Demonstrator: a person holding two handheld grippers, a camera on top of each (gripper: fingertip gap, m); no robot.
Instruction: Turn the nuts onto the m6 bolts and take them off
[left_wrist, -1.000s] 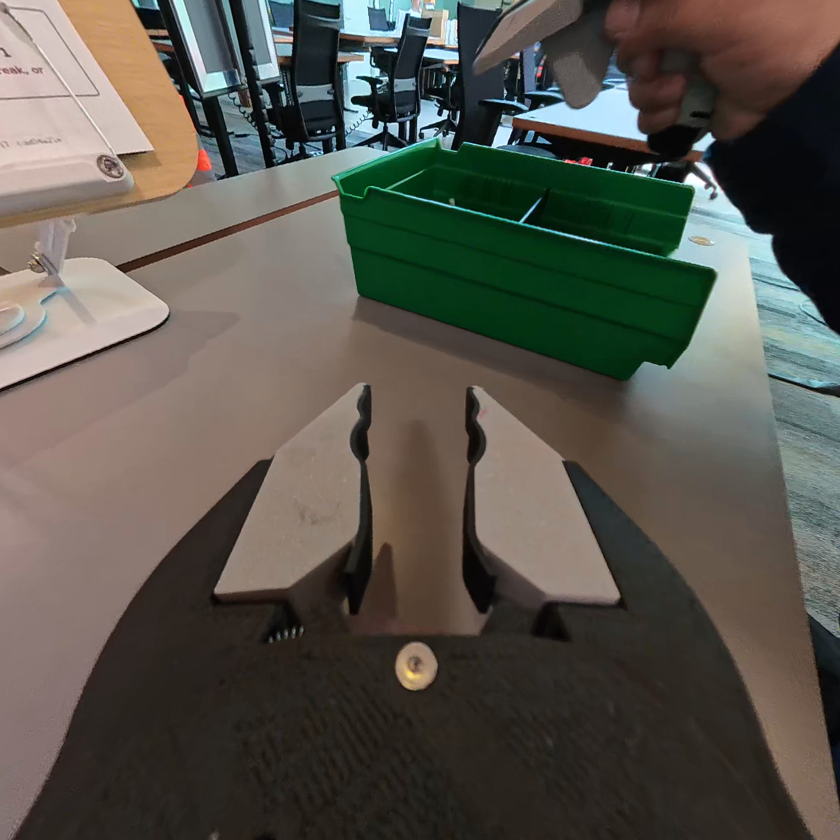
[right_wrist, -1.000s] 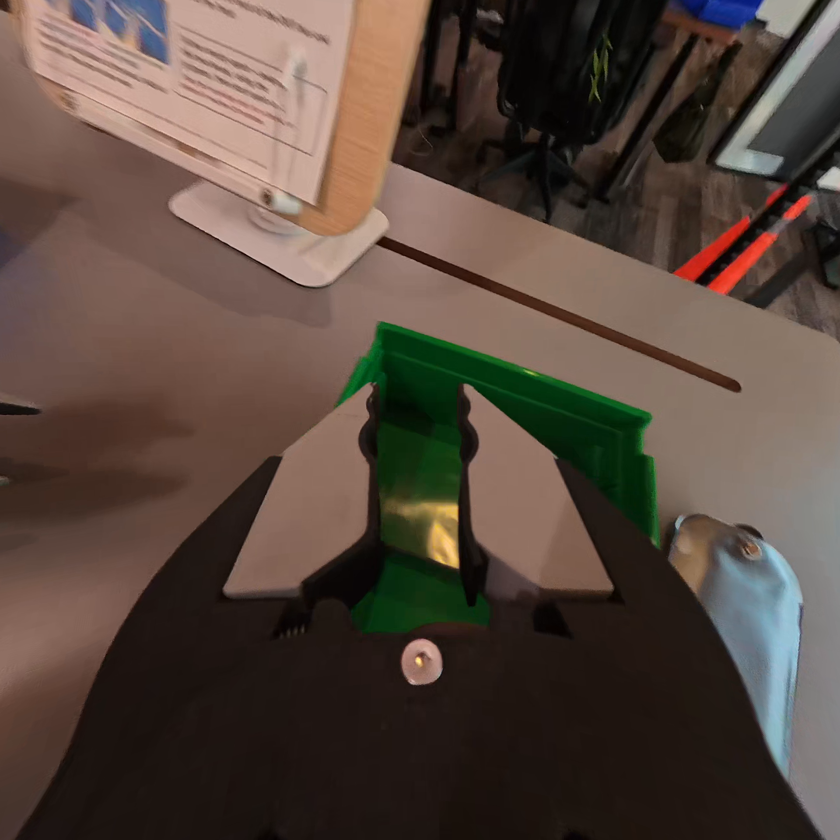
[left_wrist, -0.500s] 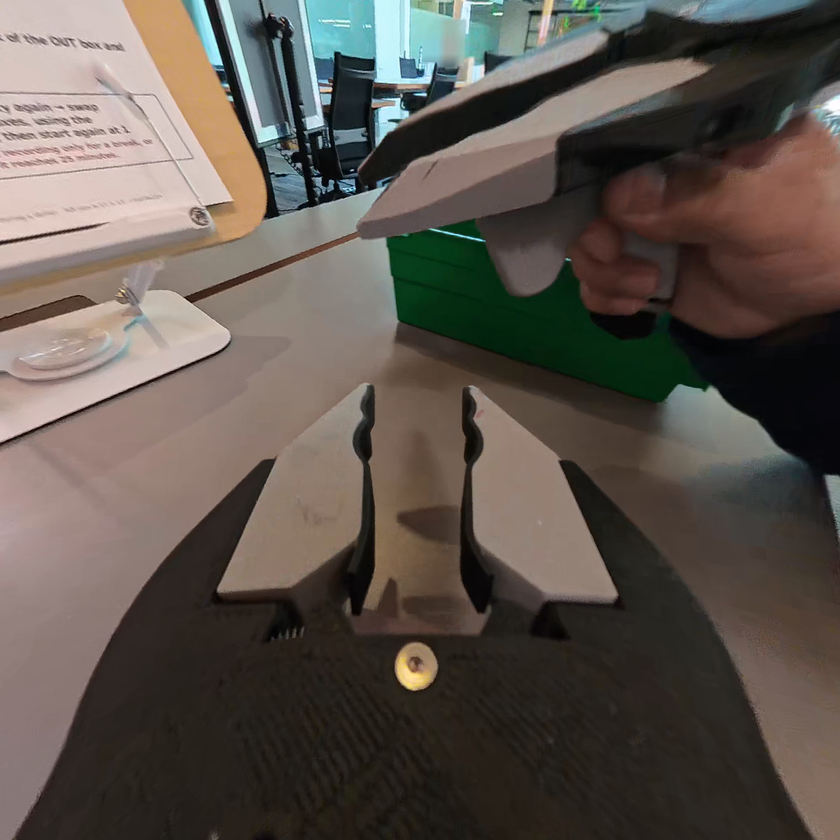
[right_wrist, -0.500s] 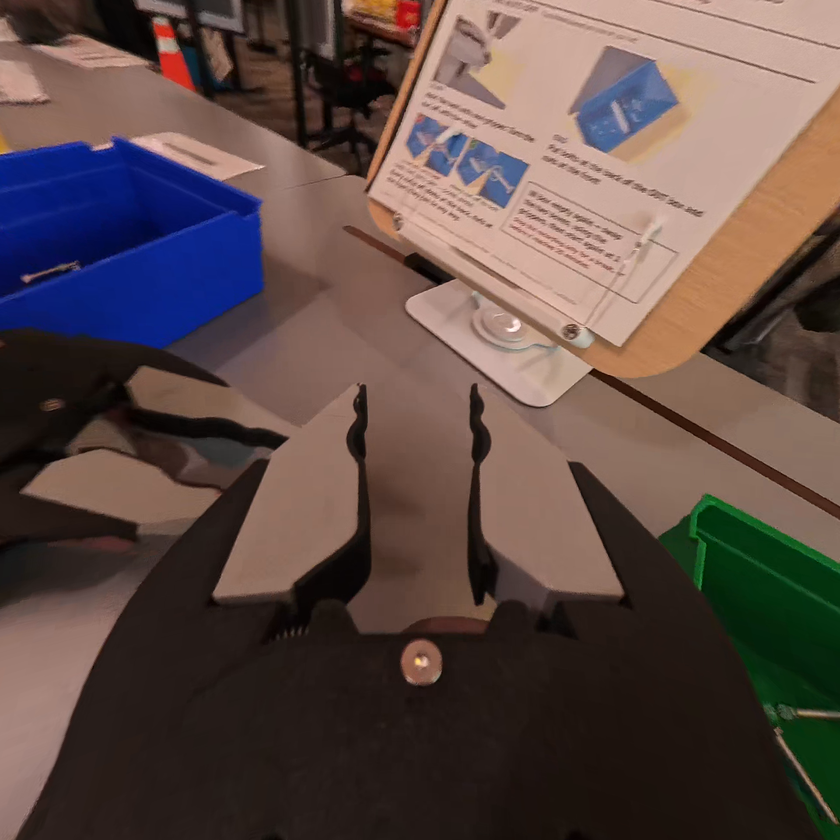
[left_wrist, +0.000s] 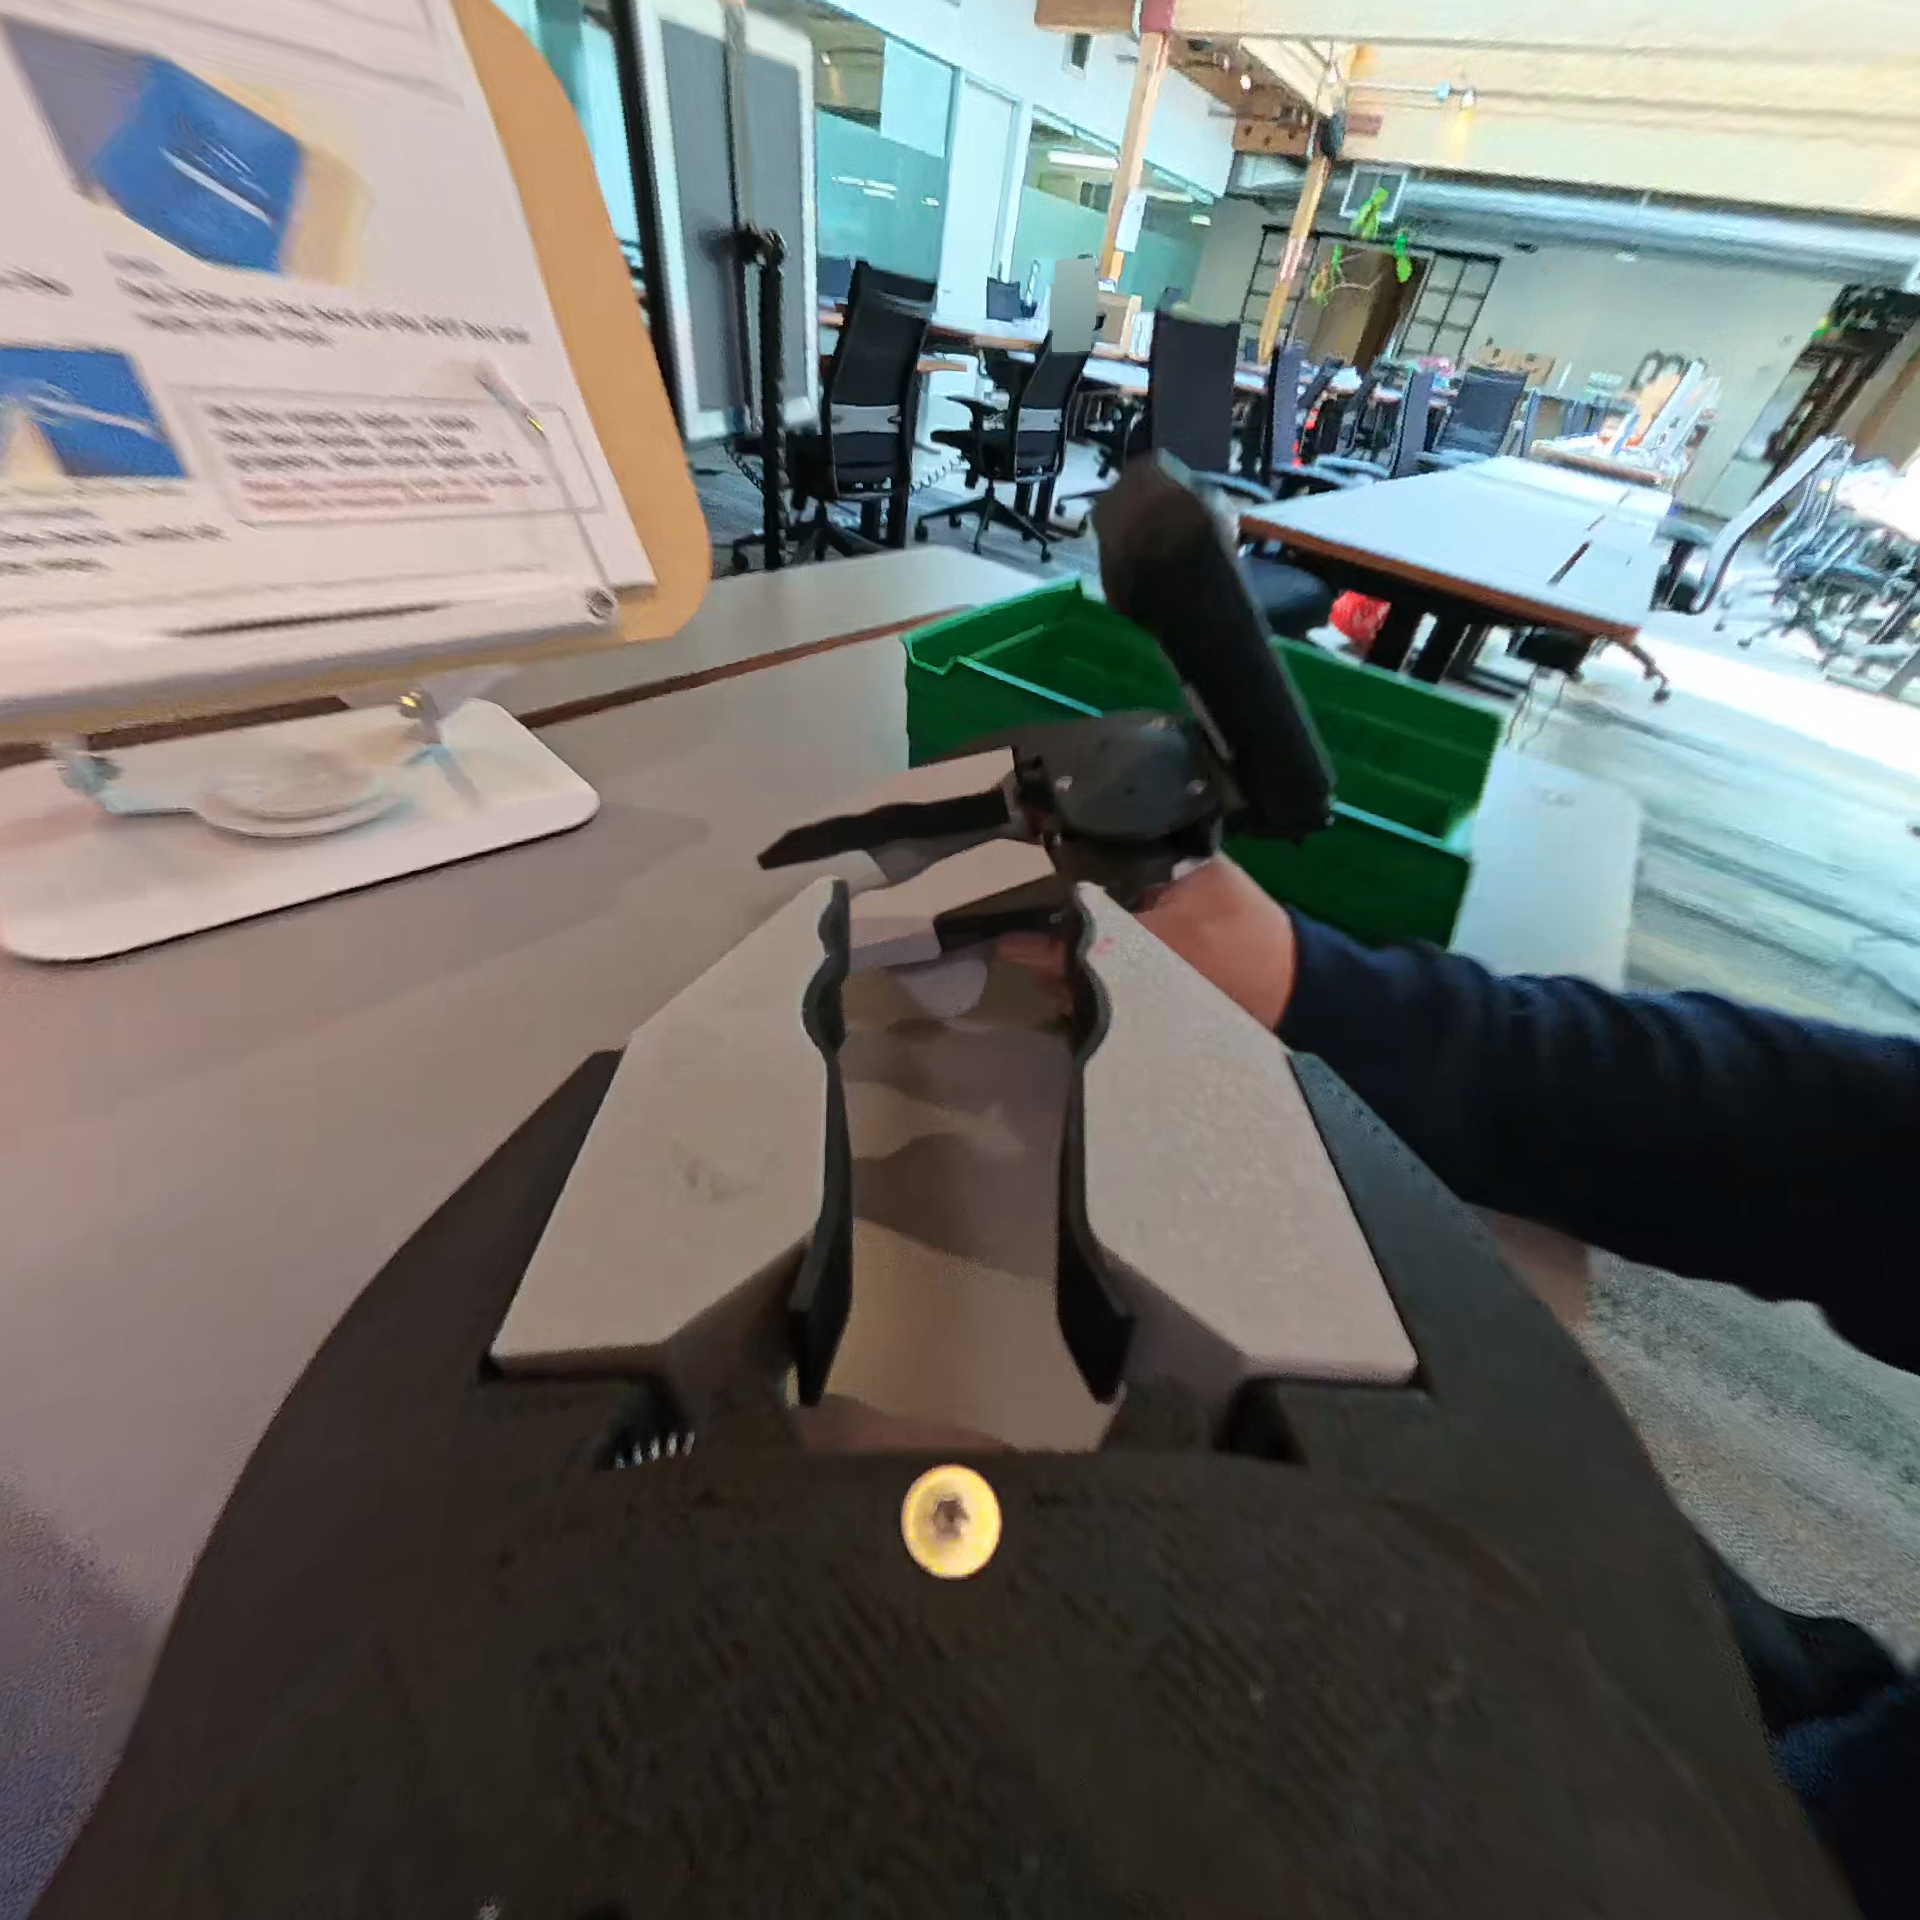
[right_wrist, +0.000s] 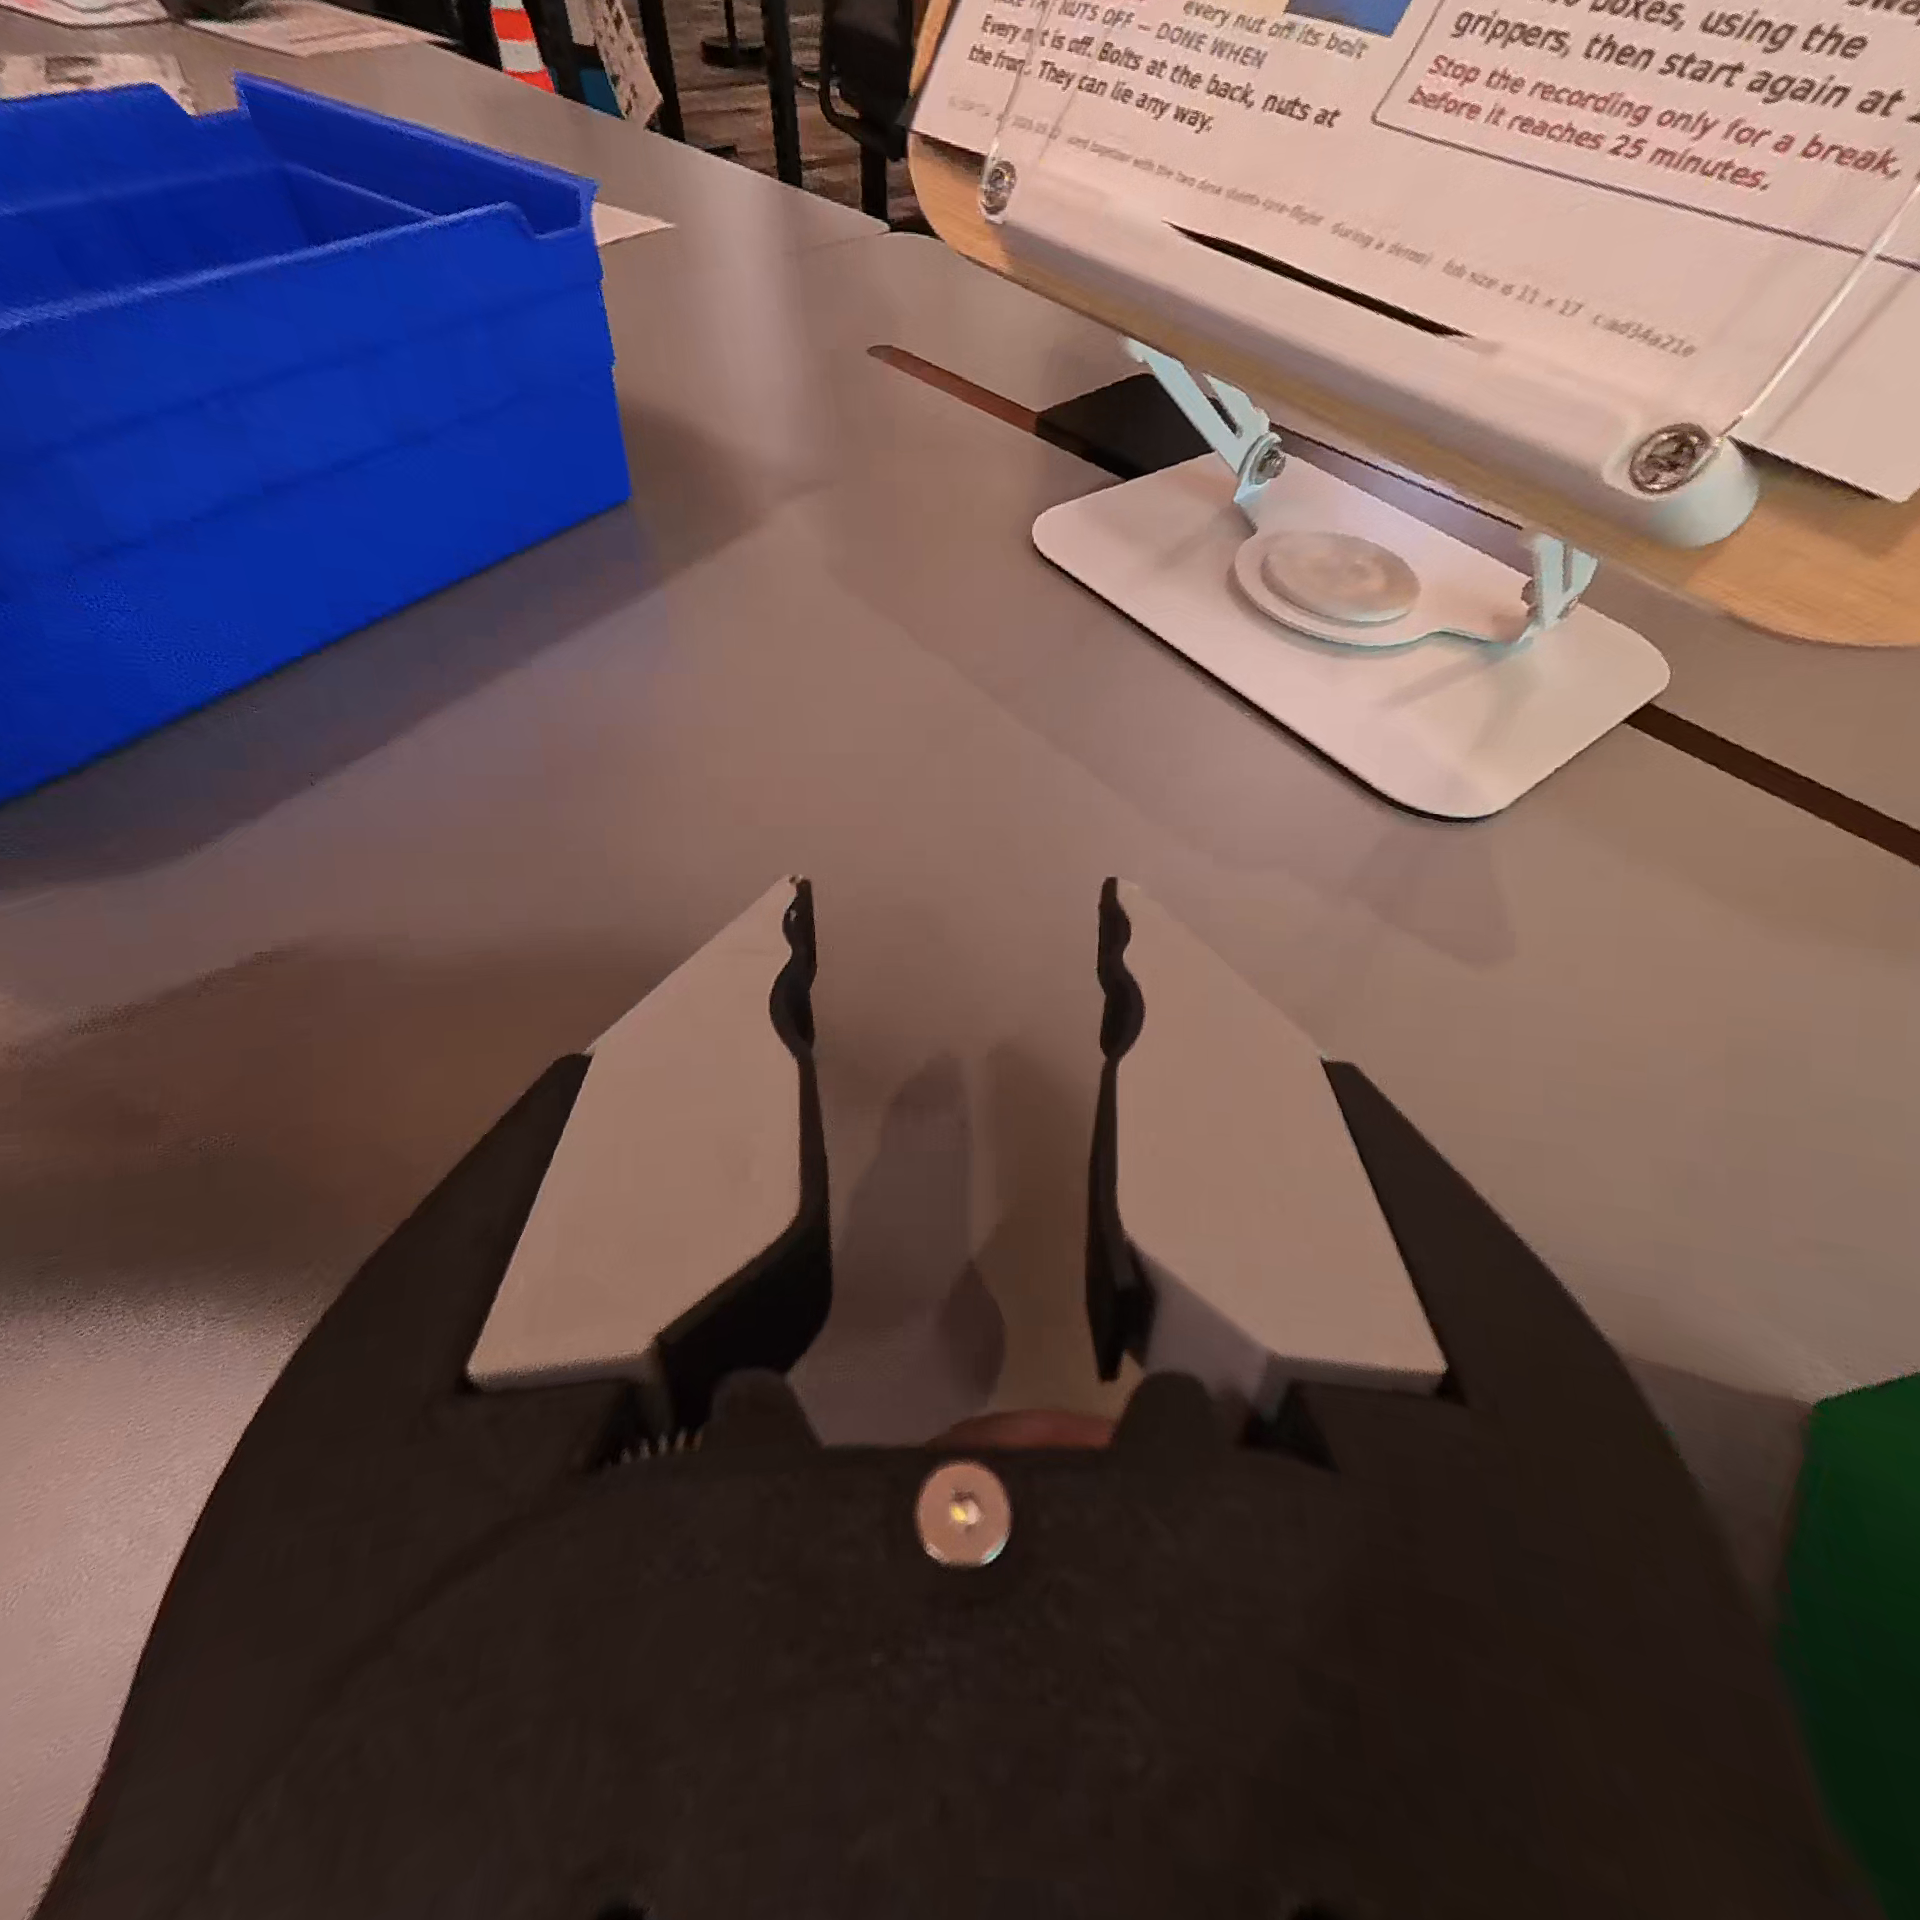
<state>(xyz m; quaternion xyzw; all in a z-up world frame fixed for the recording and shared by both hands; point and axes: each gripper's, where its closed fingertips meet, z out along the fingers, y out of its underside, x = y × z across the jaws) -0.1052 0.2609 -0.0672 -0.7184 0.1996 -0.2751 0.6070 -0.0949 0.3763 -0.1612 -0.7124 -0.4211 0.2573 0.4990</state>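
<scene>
Hand-held grippers, left (left_wrist: 956, 961) and right (right_wrist: 956, 935), hover over bare worktop (right_wrist: 935, 727), jaws parted and empty. Blue bin (right_wrist: 291, 416) and green bin (left_wrist: 1039, 675) flank them, probably so each sits within one gripper's reach.

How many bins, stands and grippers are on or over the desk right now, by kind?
Blue bin: 1
Green bin: 1
Sheet stand: 1
Grippers: 2, left gripper and right gripper, both open and empty
Total: 5
No nuts or bolts show.
</scene>
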